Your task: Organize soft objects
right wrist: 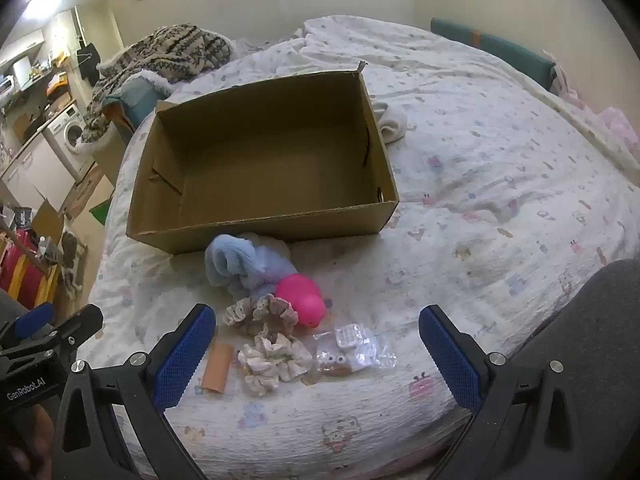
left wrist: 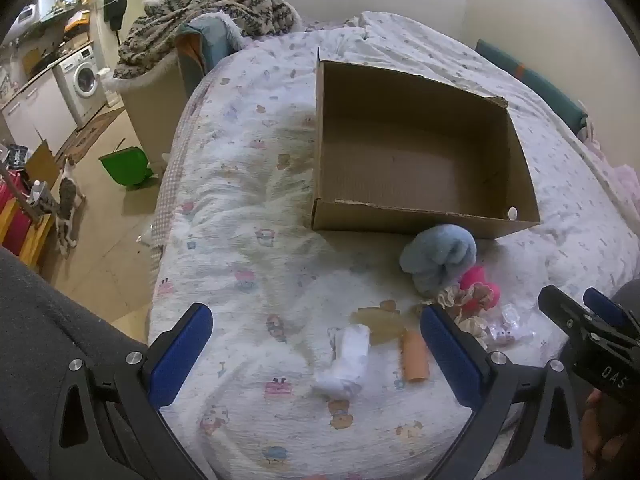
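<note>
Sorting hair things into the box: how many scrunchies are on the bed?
2. A beige scrunchie touches the pink toy; a cream scrunchie lies just nearer the camera. Others may hide under the blue towel.

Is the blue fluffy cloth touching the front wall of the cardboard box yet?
Touching. In the right wrist view the blue fluffy cloth presses against the near wall of the cardboard box with no bedsheet showing between them; the left wrist view agrees.

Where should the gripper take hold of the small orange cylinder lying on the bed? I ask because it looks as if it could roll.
Grip the small orange cylinder across its middle, coming from above with the open right gripper. It lies on its side on the printed bedsheet, long axis pointing roughly towards the cardboard box, so the fingers should probably close on its curved sides from left and right.
</note>
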Demonstrator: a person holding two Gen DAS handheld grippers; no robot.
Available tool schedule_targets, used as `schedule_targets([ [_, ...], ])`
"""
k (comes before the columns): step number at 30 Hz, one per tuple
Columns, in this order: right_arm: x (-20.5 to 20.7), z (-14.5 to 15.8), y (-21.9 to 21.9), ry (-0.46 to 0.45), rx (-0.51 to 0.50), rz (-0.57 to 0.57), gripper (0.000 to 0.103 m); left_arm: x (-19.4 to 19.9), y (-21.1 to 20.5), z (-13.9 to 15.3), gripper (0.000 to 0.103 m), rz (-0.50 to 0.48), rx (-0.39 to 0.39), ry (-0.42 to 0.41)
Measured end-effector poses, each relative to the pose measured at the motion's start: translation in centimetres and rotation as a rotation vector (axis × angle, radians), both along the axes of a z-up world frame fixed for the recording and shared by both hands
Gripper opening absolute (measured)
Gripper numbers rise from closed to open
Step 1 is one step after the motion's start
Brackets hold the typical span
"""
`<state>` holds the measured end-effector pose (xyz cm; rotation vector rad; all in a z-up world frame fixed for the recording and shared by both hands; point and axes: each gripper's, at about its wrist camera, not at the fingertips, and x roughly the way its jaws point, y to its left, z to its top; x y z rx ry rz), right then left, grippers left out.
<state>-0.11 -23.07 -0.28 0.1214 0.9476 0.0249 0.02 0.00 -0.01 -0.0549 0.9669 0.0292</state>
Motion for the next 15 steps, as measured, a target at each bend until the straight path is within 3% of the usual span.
schedule_targets([
  [15,0.0,-0.09,0.05,0.006,-0.004,-0.001,0.103,-0.18,0.51,0.07,0.103,0.004,-0.017,0.012],
])
